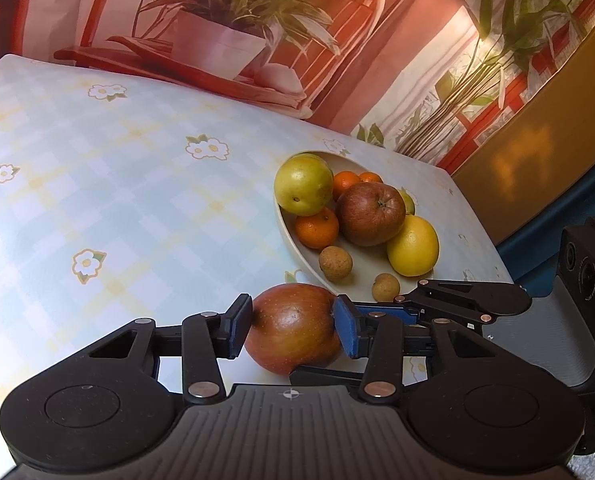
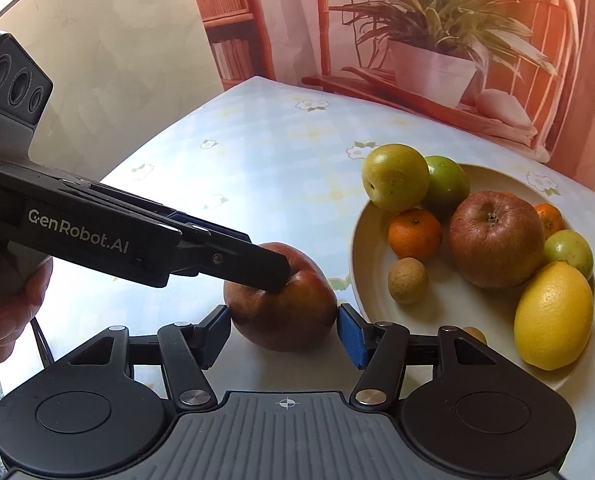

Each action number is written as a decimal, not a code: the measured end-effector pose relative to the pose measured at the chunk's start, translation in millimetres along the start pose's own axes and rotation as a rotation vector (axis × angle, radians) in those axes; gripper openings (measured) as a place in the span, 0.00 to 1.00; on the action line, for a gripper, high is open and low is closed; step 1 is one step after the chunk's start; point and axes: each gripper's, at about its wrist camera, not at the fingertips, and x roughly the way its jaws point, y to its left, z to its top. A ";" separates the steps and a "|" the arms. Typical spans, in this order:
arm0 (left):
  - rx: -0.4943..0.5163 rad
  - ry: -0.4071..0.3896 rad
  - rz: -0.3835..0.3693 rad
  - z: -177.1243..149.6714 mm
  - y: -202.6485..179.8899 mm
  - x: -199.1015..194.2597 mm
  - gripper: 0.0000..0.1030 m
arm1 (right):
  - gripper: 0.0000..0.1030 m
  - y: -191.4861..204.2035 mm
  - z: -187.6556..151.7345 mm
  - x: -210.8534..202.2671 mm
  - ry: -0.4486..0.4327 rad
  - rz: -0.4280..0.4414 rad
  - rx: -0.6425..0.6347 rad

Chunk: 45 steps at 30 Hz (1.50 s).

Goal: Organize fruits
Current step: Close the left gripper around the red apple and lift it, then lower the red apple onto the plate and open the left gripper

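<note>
A red-brown apple (image 1: 293, 330) sits on the table just in front of the cream plate (image 1: 293, 236). My left gripper (image 1: 293, 326) is shut on this apple, both pads pressed to its sides. In the right wrist view the same apple (image 2: 293, 312) lies between the pads of my right gripper (image 2: 283, 334), which stand slightly apart from it. The left gripper's fingers (image 2: 253, 264) reach in from the left over the apple. The plate (image 2: 371, 248) holds a second apple (image 2: 495, 238), a lemon (image 2: 553, 316), tangerines, green fruits and small brown fruits.
The table (image 1: 117, 200) has a pale checked cloth with flower prints. A wall mural of potted plants stands behind it. The table's right edge (image 1: 485, 236) lies close beyond the plate. The right gripper's body (image 1: 569, 312) sits at the right.
</note>
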 end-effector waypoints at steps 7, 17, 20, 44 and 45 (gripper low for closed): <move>0.054 -0.022 -0.019 9.0 -22.3 1.0 0.46 | 0.52 -13.1 -7.1 -26.7 -0.065 -0.018 0.042; 0.113 -0.027 -0.047 27.2 -52.3 14.3 0.45 | 0.52 -30.4 -9.1 -50.4 -0.113 -0.062 0.057; 0.108 -0.020 -0.055 30.4 -56.5 20.3 0.45 | 0.52 -38.1 -10.9 -52.5 -0.119 -0.073 0.070; 0.118 -0.021 0.044 41.5 -60.5 31.9 0.35 | 0.52 -69.2 -14.8 -48.9 -0.122 -0.203 0.075; 0.123 -0.023 0.054 41.1 -60.5 30.8 0.35 | 0.52 -68.9 -15.1 -49.5 -0.121 -0.207 0.075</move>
